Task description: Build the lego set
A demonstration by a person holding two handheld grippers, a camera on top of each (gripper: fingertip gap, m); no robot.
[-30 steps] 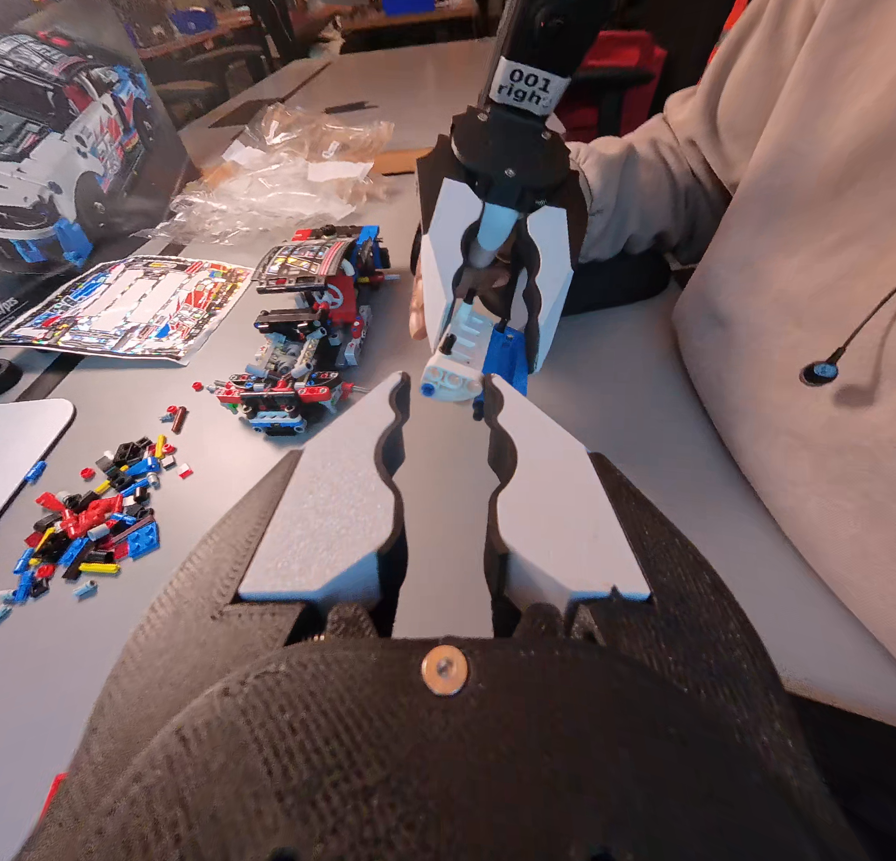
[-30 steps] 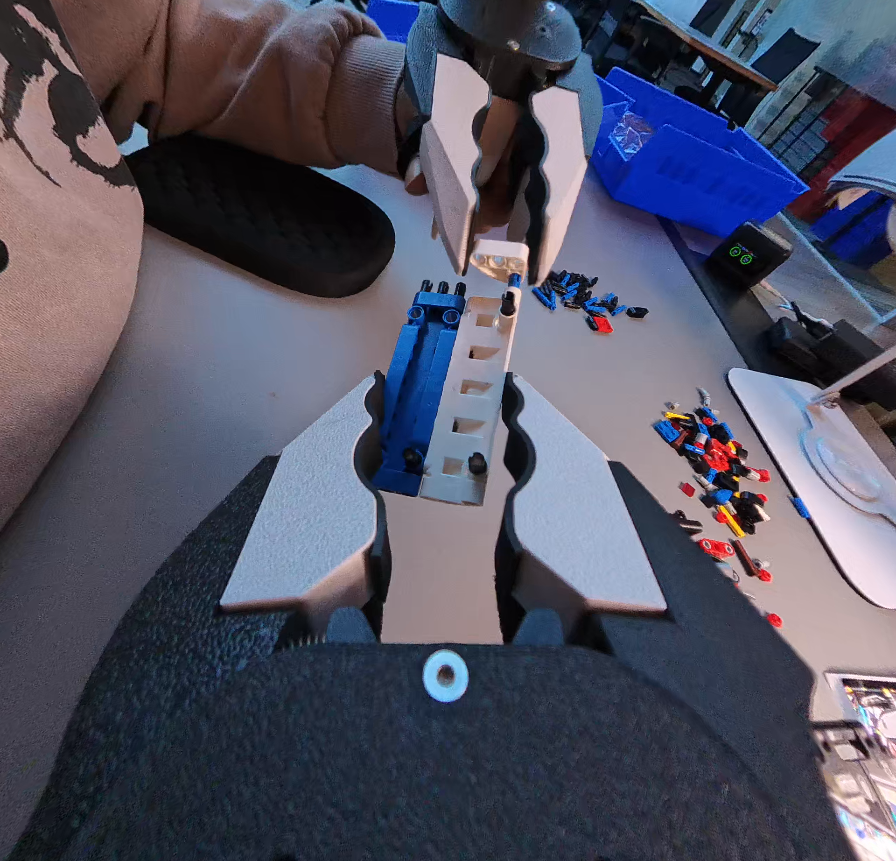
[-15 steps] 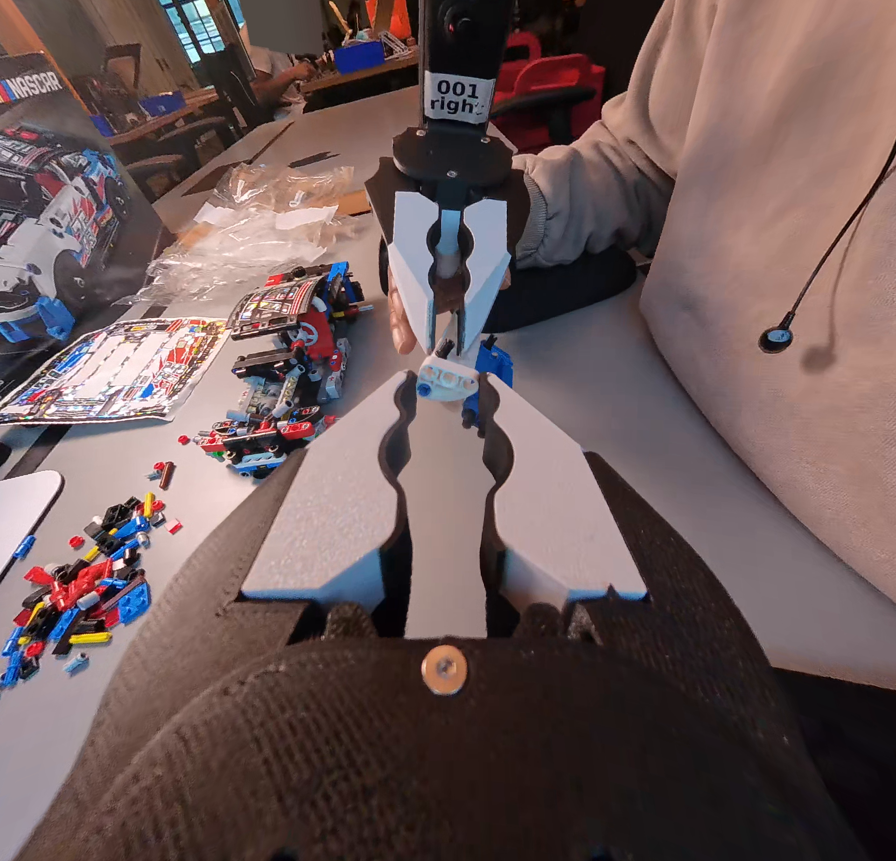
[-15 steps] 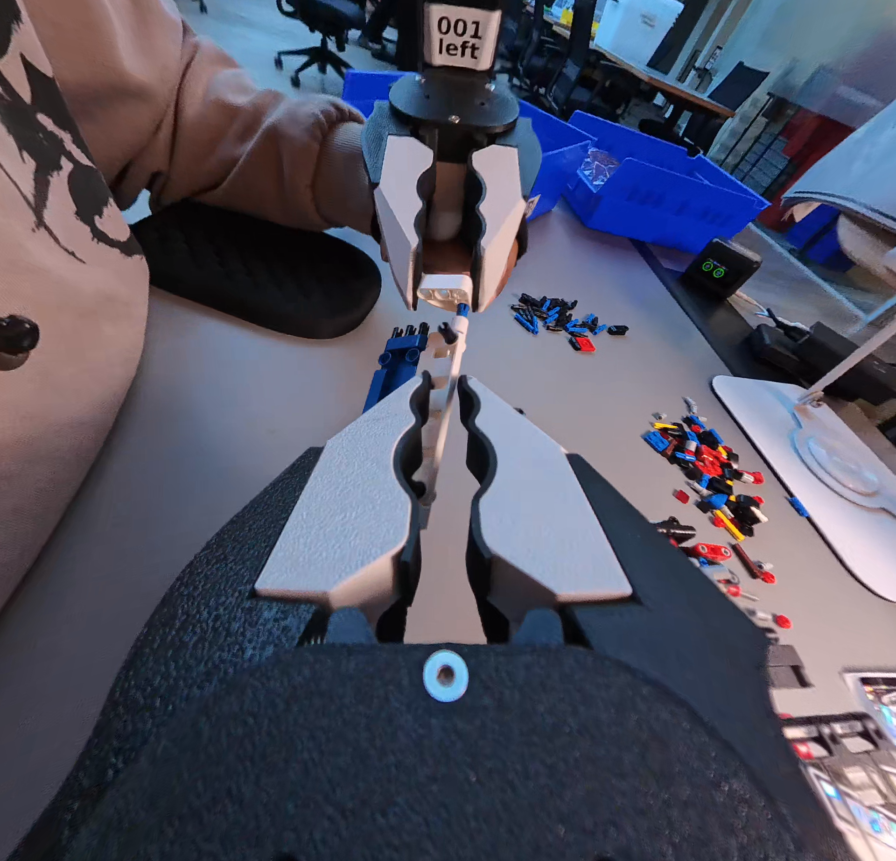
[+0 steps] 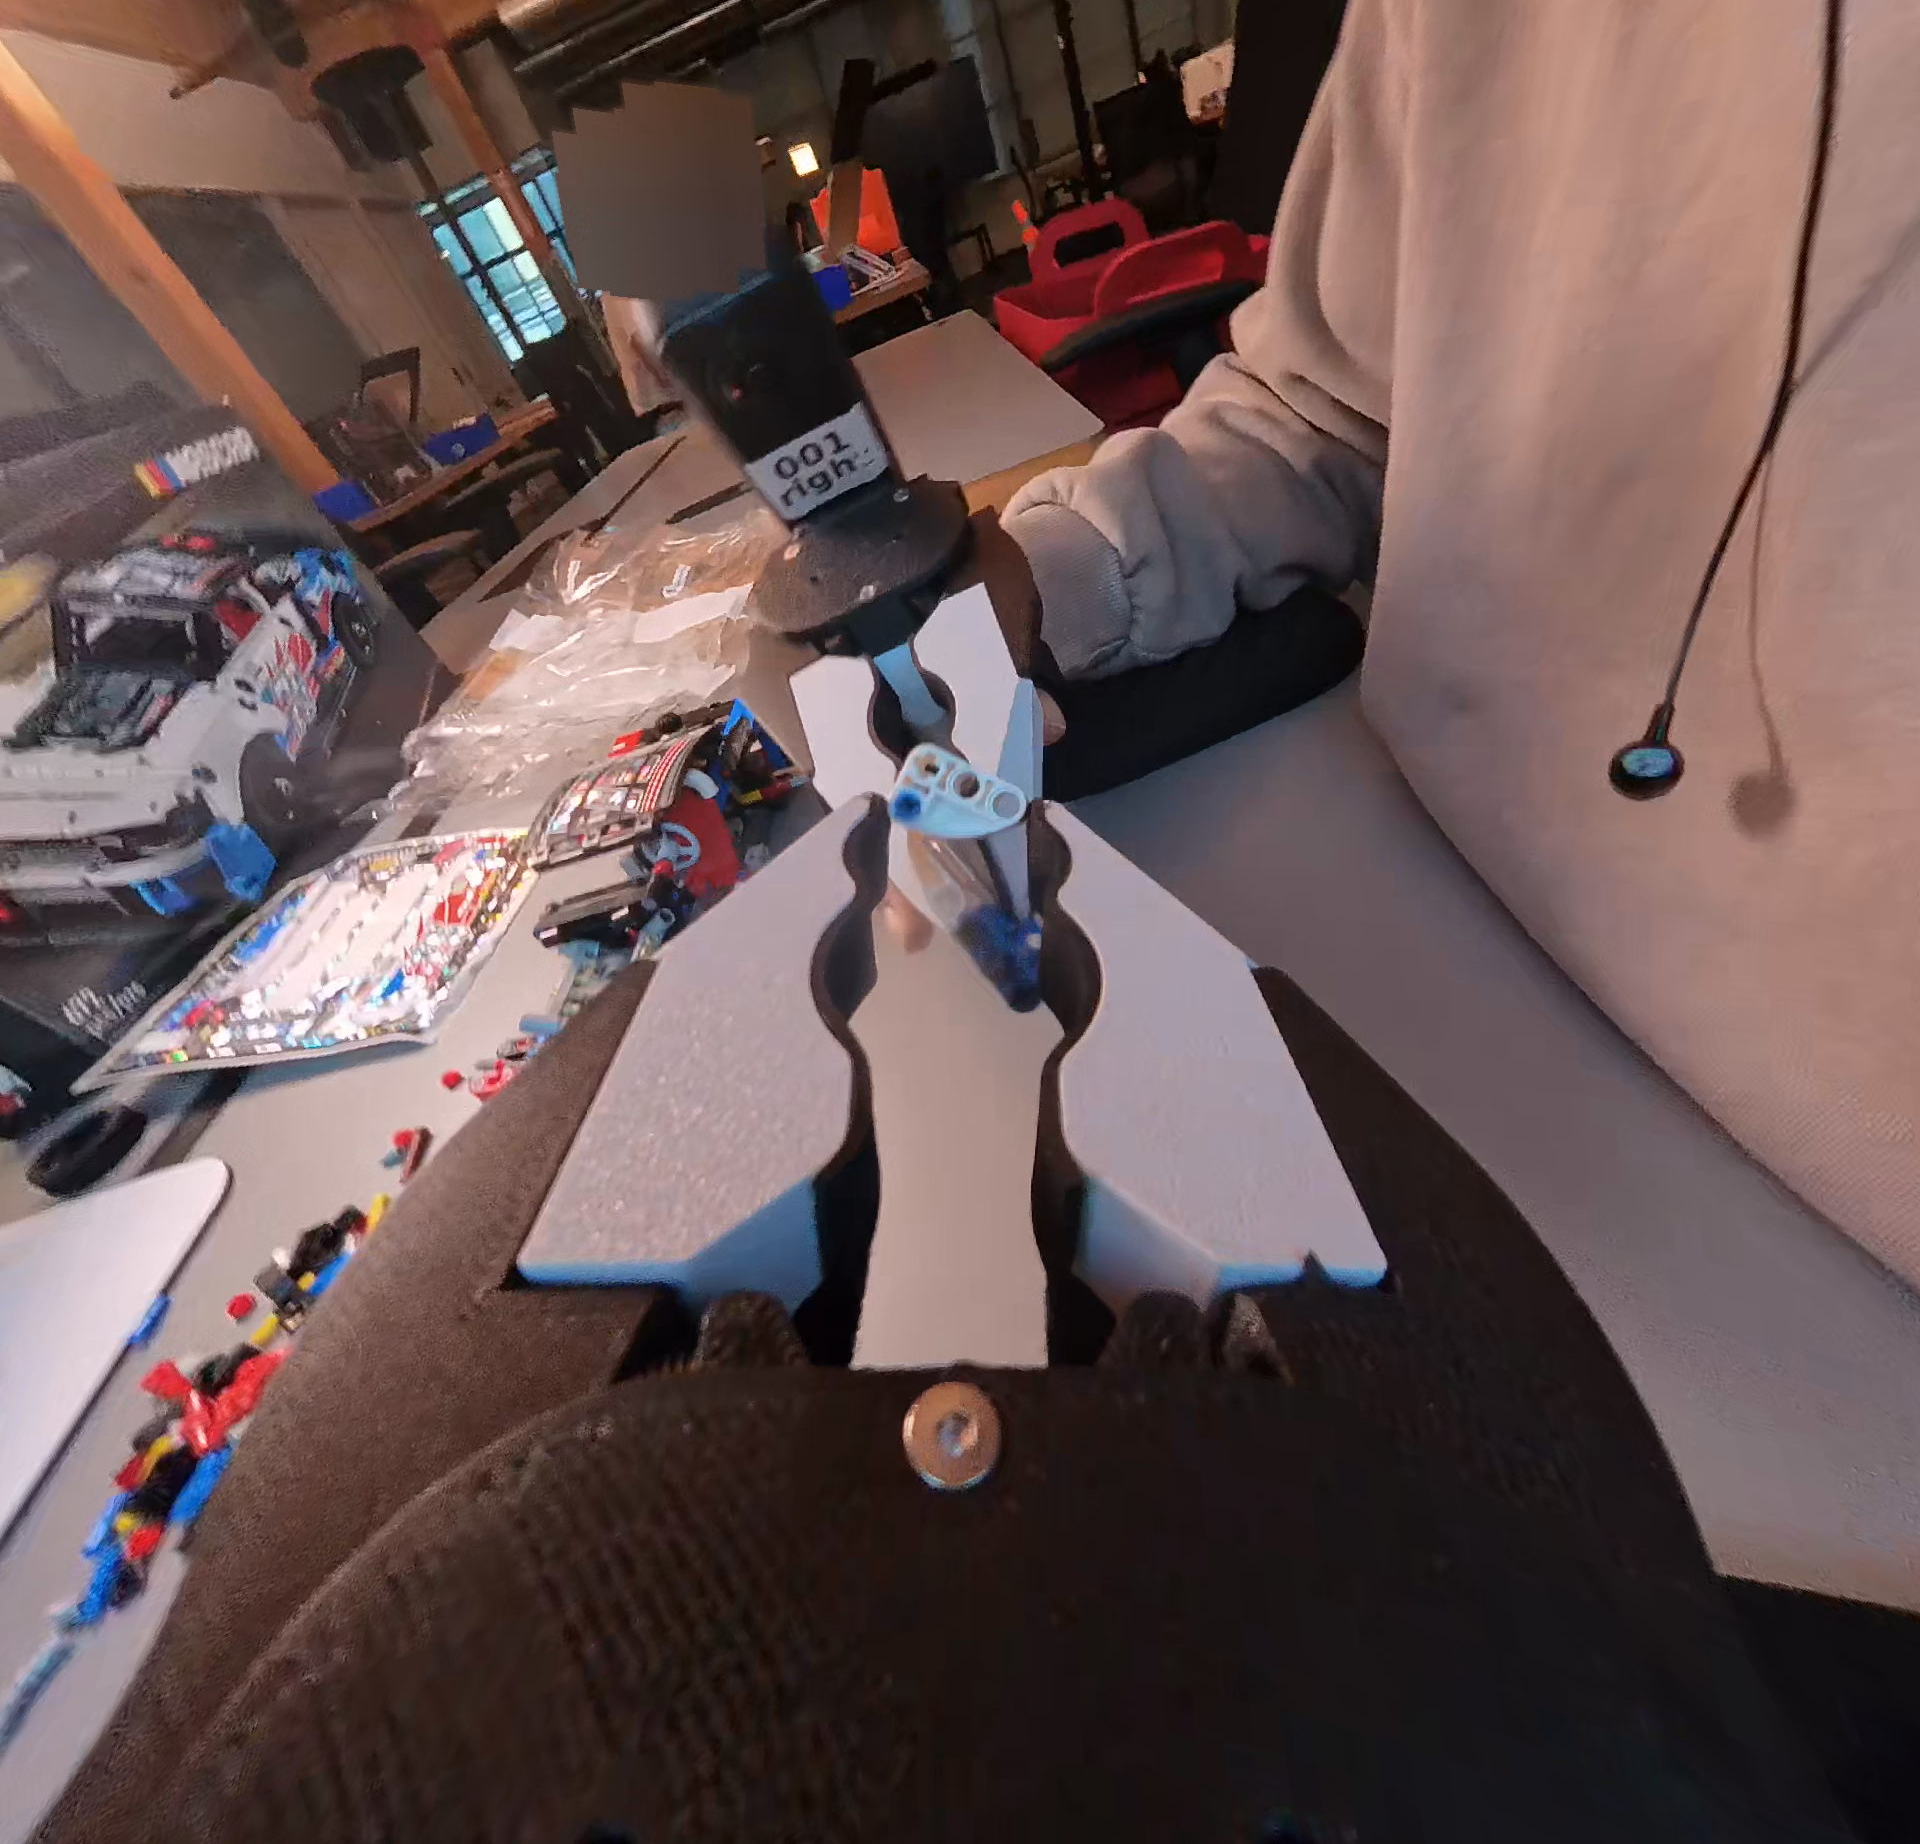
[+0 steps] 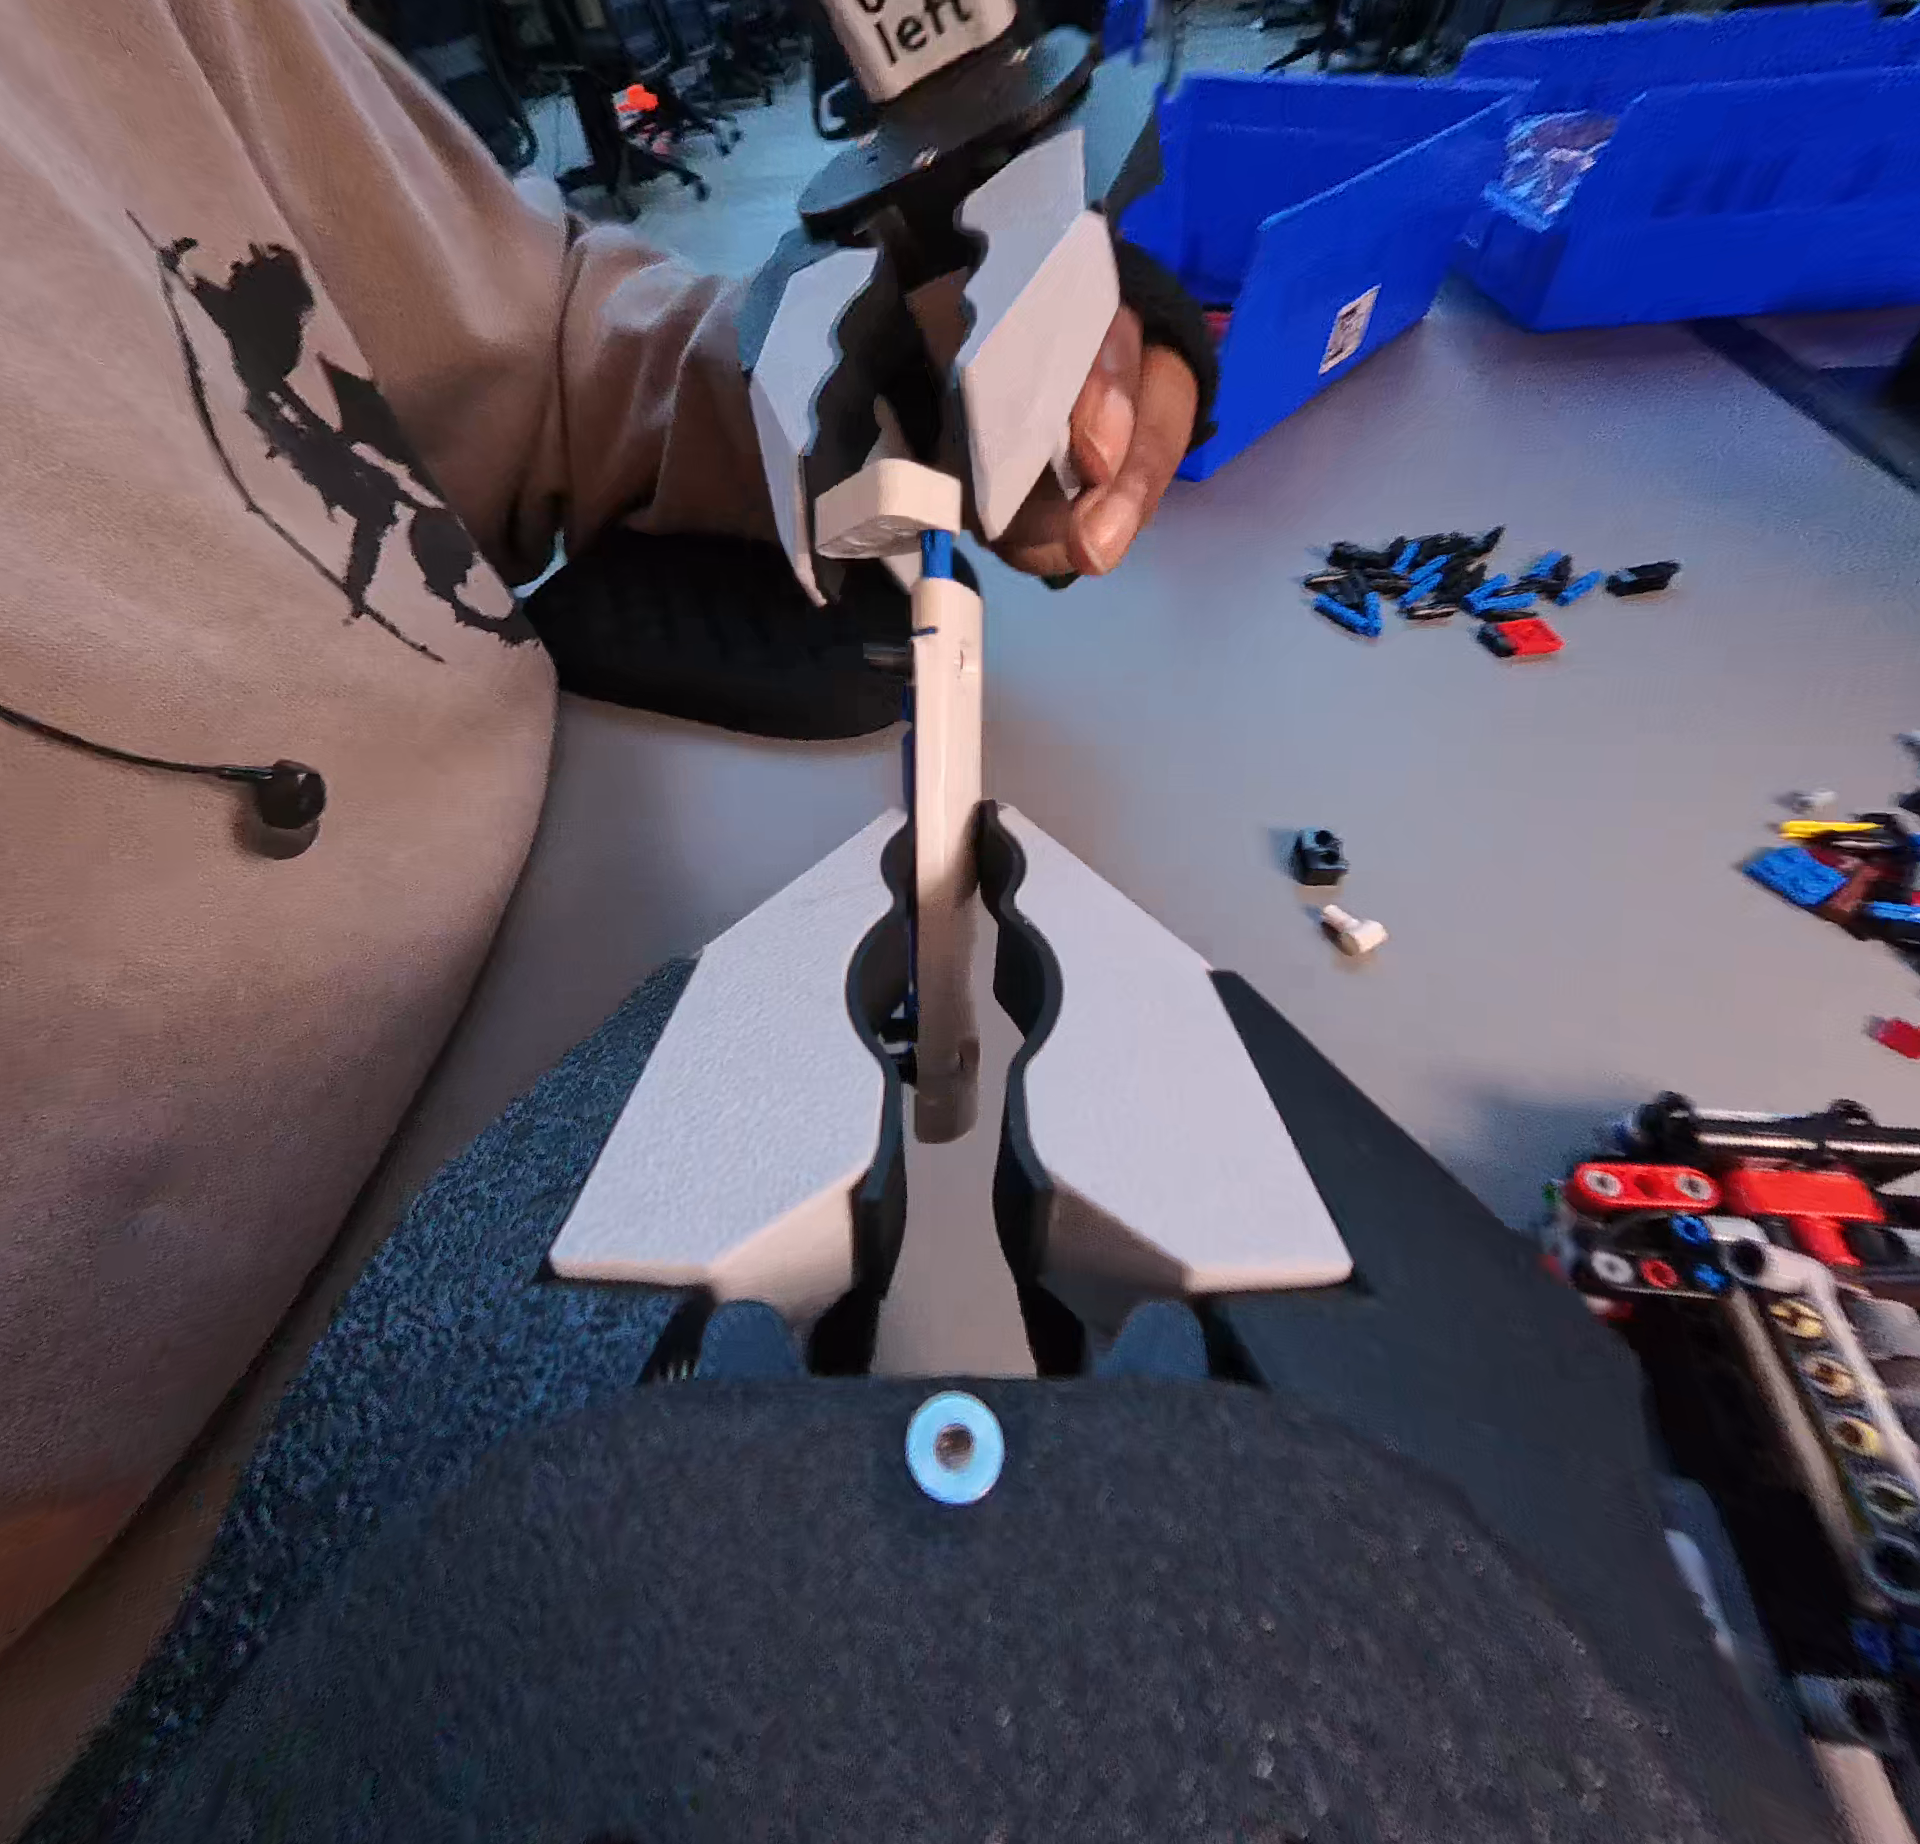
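My left gripper (image 5: 956, 807) is shut on a small white three-hole piece (image 5: 961, 792) with a blue pin at one end. It also shows in the right wrist view (image 6: 883, 516), where the left gripper (image 6: 894, 537) holds it against the far end of the panel. My right gripper (image 6: 945, 818) is shut on a long white and blue panel assembly (image 6: 945, 911), held edge-on above the table. In the left wrist view the right gripper (image 5: 935, 724) stands just beyond my left fingertips, and the assembly (image 5: 992, 937) hangs blurred below the small piece.
A partly built car (image 5: 665, 828), a sticker sheet (image 5: 332, 953), the set's box (image 5: 156, 651) and plastic bags (image 5: 582, 631) lie to the left. Loose pieces (image 5: 197, 1399) sit nearer. Blue bins (image 6: 1558, 184), a pile of pins (image 6: 1455, 579) and two stray pieces (image 6: 1320, 854) lie to the right. My hands' fingertips stand some 5 cm from each other.
My right gripper closed on the white and blue assembly, lifted it off the table and turned it on edge. Both grippers rose, and the small white piece now meets the assembly's far end.
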